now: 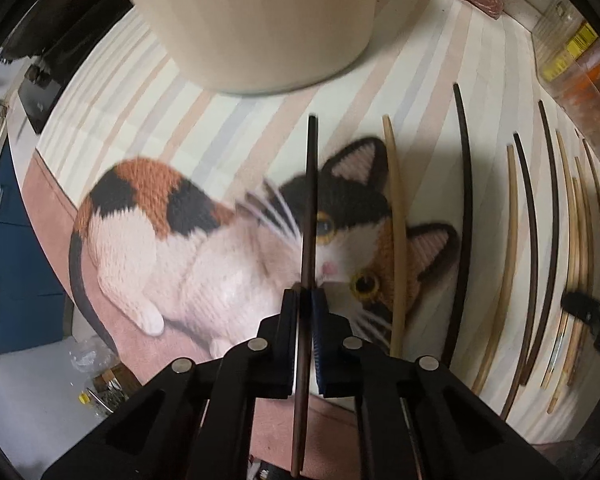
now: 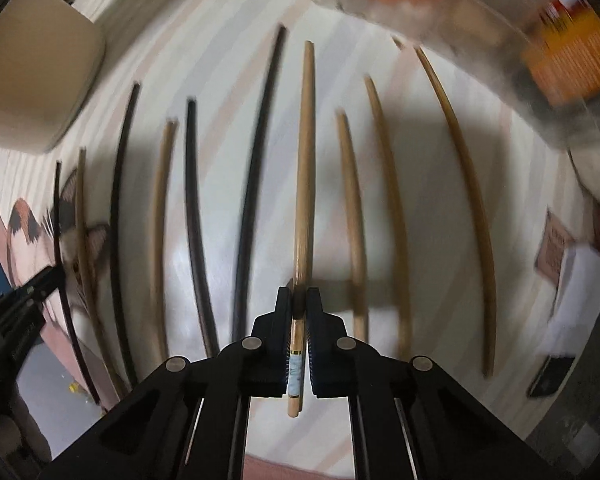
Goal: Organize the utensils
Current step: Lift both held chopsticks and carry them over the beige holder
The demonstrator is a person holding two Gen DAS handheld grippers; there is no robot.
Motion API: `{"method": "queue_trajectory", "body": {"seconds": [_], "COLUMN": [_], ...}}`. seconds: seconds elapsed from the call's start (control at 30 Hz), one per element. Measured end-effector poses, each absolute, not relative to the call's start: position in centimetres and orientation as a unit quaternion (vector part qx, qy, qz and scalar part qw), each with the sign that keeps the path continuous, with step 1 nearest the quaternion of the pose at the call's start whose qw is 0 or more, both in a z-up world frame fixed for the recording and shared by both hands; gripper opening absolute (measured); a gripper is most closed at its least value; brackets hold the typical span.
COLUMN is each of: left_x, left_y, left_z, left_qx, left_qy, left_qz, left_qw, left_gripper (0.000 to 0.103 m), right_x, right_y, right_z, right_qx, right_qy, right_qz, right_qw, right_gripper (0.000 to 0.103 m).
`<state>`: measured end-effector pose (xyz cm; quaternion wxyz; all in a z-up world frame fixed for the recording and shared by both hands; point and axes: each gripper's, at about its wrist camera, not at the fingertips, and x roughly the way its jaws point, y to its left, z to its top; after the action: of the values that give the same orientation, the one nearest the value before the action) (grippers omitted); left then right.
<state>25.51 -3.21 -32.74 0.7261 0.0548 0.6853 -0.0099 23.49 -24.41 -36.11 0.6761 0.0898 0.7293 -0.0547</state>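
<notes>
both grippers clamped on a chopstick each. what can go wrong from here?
1. Left gripper pinches the dark chopstick well off its middle; it may pivot when lifted.
2. Right gripper holds the light chopstick near one end; loose chopsticks lie close on both sides and could get nudged.
3. The cream container stands close; a swinging tip could hit it.

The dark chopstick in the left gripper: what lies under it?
Under the dark chopstick is the cloth with its cat picture. The stick covers a thin strip of the cat's face. Its lower part is hidden between the left gripper pads.
</notes>
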Motion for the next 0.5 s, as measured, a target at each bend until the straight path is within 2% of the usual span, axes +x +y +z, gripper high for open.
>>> {"method": "queue_trajectory", "body": {"seconds": [0.2, 0.5], "left_x": [21.8, 23.8], "left_y": [-2.2, -1.4], "left_z": [-33.0, -33.4], "left_qx": [-0.009, -0.048], "left_qy": [0.712, 0.730], "left_qz": [-0.027, -0.053], "left_qw": [0.702, 0.680], "left_gripper": [0.005, 0.008], "right_x": [18.4, 19.9], "right_y": [-25.5, -26.8], "right_z": [-36.5, -37.0], "right_qx": [0.109, 0.124], "right_qy": [0.748, 0.757], "right_qz": [-0.058, -0.076], "right_qw": [0.652, 0.637], "right_gripper": [0.007, 0.010]}}
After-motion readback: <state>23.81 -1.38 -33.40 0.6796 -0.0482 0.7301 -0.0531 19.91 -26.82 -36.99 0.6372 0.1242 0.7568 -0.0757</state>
